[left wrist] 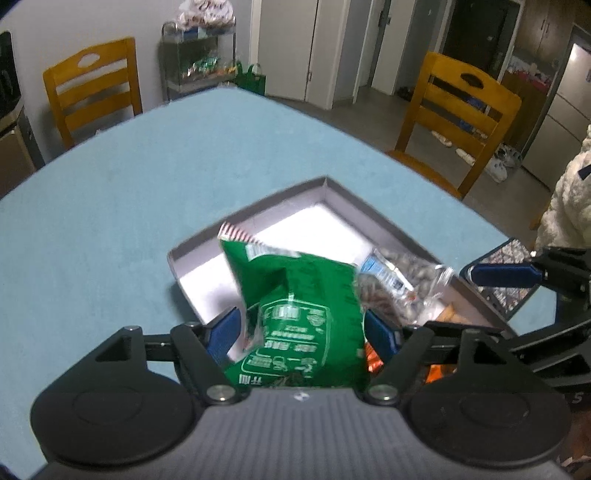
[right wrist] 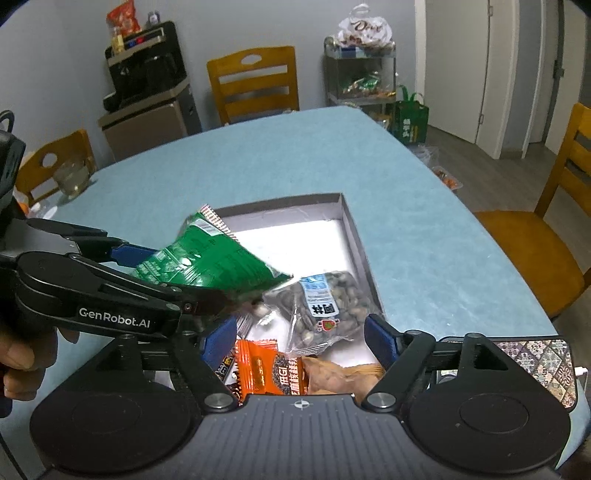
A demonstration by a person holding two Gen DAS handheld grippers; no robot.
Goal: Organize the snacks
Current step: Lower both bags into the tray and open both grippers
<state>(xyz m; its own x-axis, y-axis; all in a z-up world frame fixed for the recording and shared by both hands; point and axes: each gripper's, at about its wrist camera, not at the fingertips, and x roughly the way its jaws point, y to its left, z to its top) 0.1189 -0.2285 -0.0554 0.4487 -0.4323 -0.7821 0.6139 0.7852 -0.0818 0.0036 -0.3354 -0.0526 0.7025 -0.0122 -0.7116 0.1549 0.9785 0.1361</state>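
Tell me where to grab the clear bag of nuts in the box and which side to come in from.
Grip the clear bag of nuts by its crimped transparent edge nearest the right gripper, coming from above on the near side. That flap is flat and thin, while the middle bulges with loose nuts. The far side is boxed in by the box wall, and the green bag overhangs its left.

A dining room around a blue tabletop (right wrist: 303, 162).
Wooden chairs (right wrist: 255, 83) stand at its far edge and its right side (right wrist: 535, 251). A glass of pale liquid (right wrist: 72, 177) sits near the far-left edge. Beyond are a black dispenser (right wrist: 147, 74), a wire rack (right wrist: 360, 74) with a white bag (right wrist: 365, 27) on top, and a green tote (right wrist: 410, 118).
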